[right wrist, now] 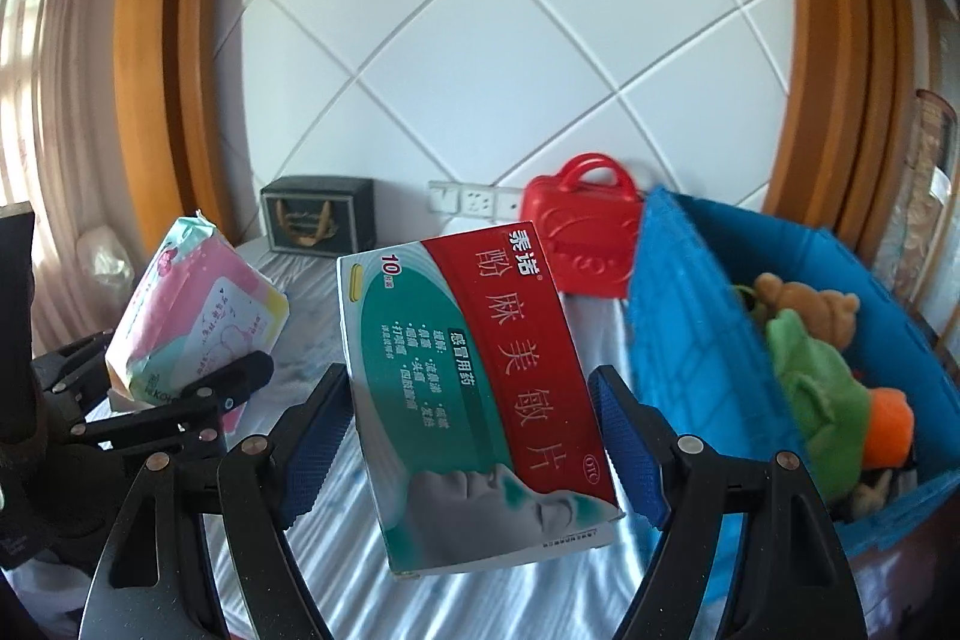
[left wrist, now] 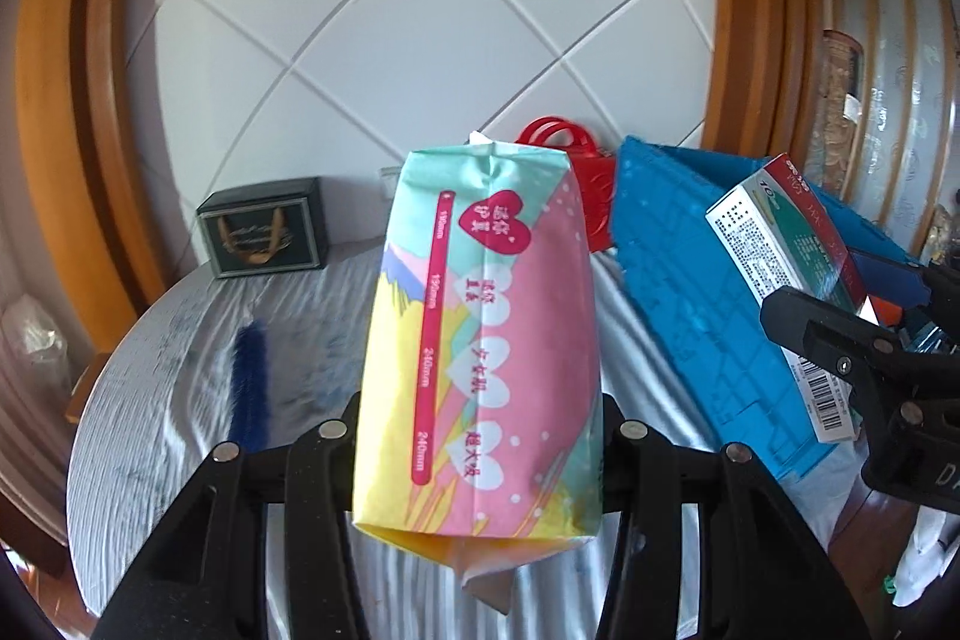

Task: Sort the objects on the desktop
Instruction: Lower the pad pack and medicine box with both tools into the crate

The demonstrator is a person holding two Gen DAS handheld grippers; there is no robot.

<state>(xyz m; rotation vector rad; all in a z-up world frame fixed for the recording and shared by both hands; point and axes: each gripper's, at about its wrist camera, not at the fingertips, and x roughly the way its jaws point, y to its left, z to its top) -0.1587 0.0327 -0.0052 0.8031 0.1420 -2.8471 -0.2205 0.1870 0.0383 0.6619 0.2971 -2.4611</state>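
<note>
Left gripper [left wrist: 480, 430]: jaws clamped on pastel soft pack [left wrist: 480, 328], held frame centre above desk [left wrist: 180, 388]. Right gripper [right wrist: 474, 436]: jaws clamped on medicine box [right wrist: 474, 388], frame centre. Blue bin [right wrist: 690, 340] at right, soft toys [right wrist: 810, 370] inside.

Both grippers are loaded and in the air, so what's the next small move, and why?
Probably carry the right gripper toward the blue crate at its right. The medicine box is held clear of the table, and the crate, open and holding plush toys, sits close by. The left gripper, gripping the pastel sanitary pad pack, is farther from it and can follow.
</note>
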